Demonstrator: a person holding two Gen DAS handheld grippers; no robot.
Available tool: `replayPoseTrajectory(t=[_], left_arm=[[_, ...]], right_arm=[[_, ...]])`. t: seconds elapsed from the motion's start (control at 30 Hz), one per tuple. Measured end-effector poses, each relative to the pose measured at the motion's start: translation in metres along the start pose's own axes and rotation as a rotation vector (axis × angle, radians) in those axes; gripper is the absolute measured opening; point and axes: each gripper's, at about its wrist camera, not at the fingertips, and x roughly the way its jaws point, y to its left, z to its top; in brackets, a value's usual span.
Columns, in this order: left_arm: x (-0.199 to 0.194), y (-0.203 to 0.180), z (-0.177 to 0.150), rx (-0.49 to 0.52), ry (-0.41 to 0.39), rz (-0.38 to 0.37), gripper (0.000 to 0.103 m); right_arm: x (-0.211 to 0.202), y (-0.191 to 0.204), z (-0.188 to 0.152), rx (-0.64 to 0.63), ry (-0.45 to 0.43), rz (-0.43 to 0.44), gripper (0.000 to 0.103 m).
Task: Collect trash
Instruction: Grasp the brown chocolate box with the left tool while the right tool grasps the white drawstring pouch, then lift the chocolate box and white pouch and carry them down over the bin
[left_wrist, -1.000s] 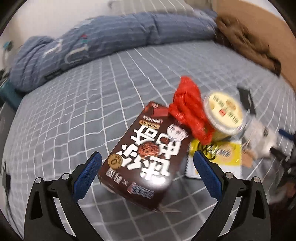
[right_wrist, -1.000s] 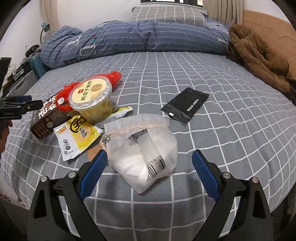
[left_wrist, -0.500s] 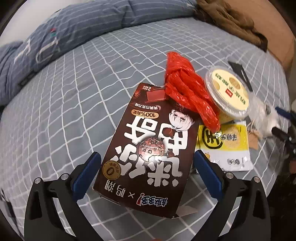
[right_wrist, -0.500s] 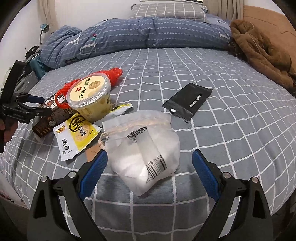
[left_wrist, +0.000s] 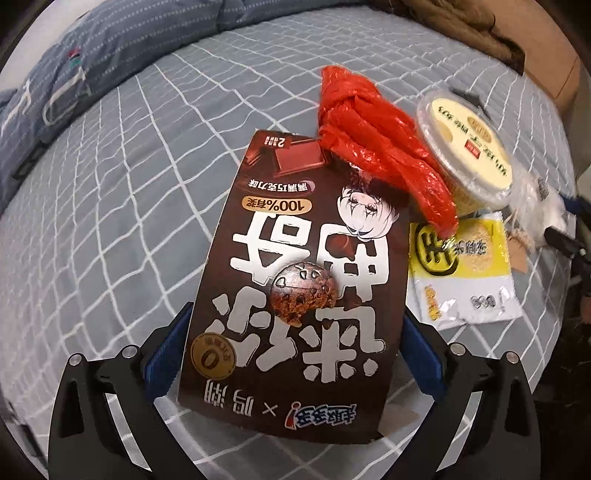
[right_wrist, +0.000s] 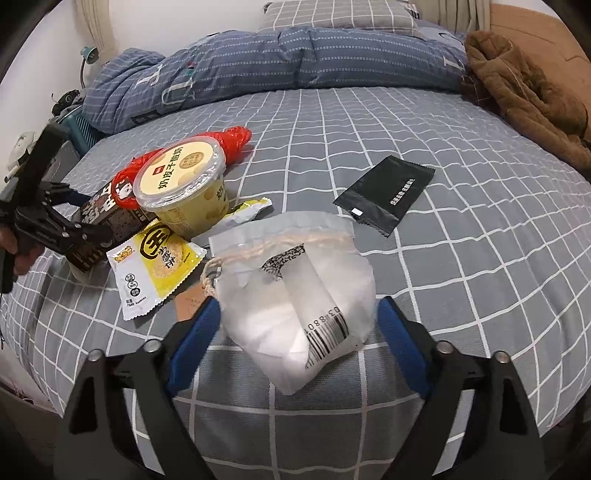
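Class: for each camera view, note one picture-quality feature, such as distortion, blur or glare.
Left wrist view: fisheye bends the bedsheet grid, and the yellow cup at the right looks smeared. Right wrist view: sharper, dark corners, soft glare on the clear bag.

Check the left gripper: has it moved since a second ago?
Yes. In the right wrist view the left gripper has come in from the frame's left edge to the brown box, which lies unmoved beside the yellow cup; its jaws now straddle the box.
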Motion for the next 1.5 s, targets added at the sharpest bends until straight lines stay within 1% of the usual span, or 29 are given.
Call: replayPoseTrajectory(t=[0.07,0.1,0.17,0.2,0.23,0.27,0.3,0.33,0.4,0.47,0.53,0.57,0.63,0.67,0.7,0.77,0.87,0.9,0.93,1.0,1.03,1.13,1.23,1.33,1.43,1.5], left_arm=[[-0.001,0.002,-0.002,-0.041,-0.022,0.005,0.095],[0.0,0.003,-0.002,-0.062,-0.025,0.02,0.094],[0.0,0.002,0.0,-0.086,-0.045,0.051,0.094],[0.0,0.002,0.001,-0.104,-0.053,0.076,0.094],[-0.001,0.002,0.0,-0.138,-0.066,0.107,0.094],[-0.002,0.003,0.0,-0.165,-0.075,0.111,0.094],[-0.002,0.004,0.0,-0.188,-0.079,0.119,0.094],[-0.004,0.002,-0.003,-0.222,-0.091,0.147,0.094],[-0.006,0.001,-0.005,-0.268,-0.104,0.159,0.094],[-0.014,-0.009,-0.015,-0.317,-0.131,0.19,0.094],[-0.022,-0.017,-0.025,-0.355,-0.154,0.213,0.094],[-0.029,-0.022,-0.03,-0.387,-0.182,0.22,0.094],[-0.042,-0.031,-0.044,-0.463,-0.244,0.168,0.094],[-0.046,-0.033,-0.049,-0.487,-0.262,0.156,0.094],[-0.049,-0.038,-0.055,-0.509,-0.277,0.16,0.094],[-0.052,-0.048,-0.063,-0.527,-0.28,0.196,0.094],[-0.067,-0.058,-0.071,-0.561,-0.314,0.197,0.094],[-0.07,-0.061,-0.072,-0.567,-0.329,0.211,0.094],[-0.076,-0.067,-0.074,-0.568,-0.344,0.241,0.094],[-0.081,-0.077,-0.076,-0.557,-0.352,0.263,0.094],[-0.083,-0.082,-0.077,-0.557,-0.354,0.264,0.094],[-0.08,-0.083,-0.077,-0.564,-0.352,0.251,0.094],[-0.08,-0.086,-0.078,-0.558,-0.349,0.268,0.094],[-0.084,-0.089,-0.079,-0.561,-0.355,0.269,0.094],[-0.088,-0.093,-0.081,-0.559,-0.365,0.291,0.094],[-0.089,-0.094,-0.082,-0.558,-0.367,0.286,0.094]], right_arm=[[0.001,0.0,0.0,0.009,0.004,0.001,0.073],[0.001,-0.001,0.0,0.014,0.005,0.002,0.071],[0.002,-0.003,-0.001,0.03,0.011,0.003,0.065],[0.003,-0.005,-0.001,0.04,0.016,0.012,0.063],[0.005,-0.007,-0.001,0.055,0.026,0.026,0.06],[0.006,-0.008,-0.001,0.06,0.034,0.032,0.056],[0.007,-0.008,-0.001,0.06,0.041,0.033,0.055],[0.008,-0.006,-0.002,0.053,0.045,0.029,0.052],[0.007,-0.004,-0.003,0.043,0.045,0.018,0.047],[0.006,-0.001,-0.003,0.036,0.038,0.01,0.041],[0.004,0.0,-0.003,0.039,0.028,0.007,0.039],[0.004,0.001,-0.003,0.038,0.024,0.005,0.037],[0.001,0.001,-0.004,0.037,0.013,0.003,0.035],[-0.001,0.001,-0.004,0.038,0.007,0.004,0.035],[-0.002,0.001,-0.003,0.04,-0.001,0.005,0.035],[-0.007,0.002,-0.003,0.038,-0.017,0.006,0.034],[-0.016,0.005,-0.003,0.028,-0.043,-0.001,0.034],[-0.021,0.007,-0.003,0.019,-0.054,-0.006,0.034],[-0.024,0.008,-0.002,0.013,-0.061,-0.01,0.034],[-0.032,0.01,-0.002,0.007,-0.077,-0.014,0.034],[-0.036,0.011,-0.002,0.006,-0.082,-0.013,0.034],[-0.047,0.015,-0.001,-0.005,-0.092,-0.01,0.034],[-0.061,0.02,-0.001,-0.027,-0.108,-0.018,0.034],[-0.074,0.024,-0.003,-0.043,-0.124,-0.021,0.034],[-0.081,0.024,-0.01,-0.053,-0.143,-0.024,0.034],[-0.083,0.023,-0.014,-0.049,-0.146,-0.026,0.034]])
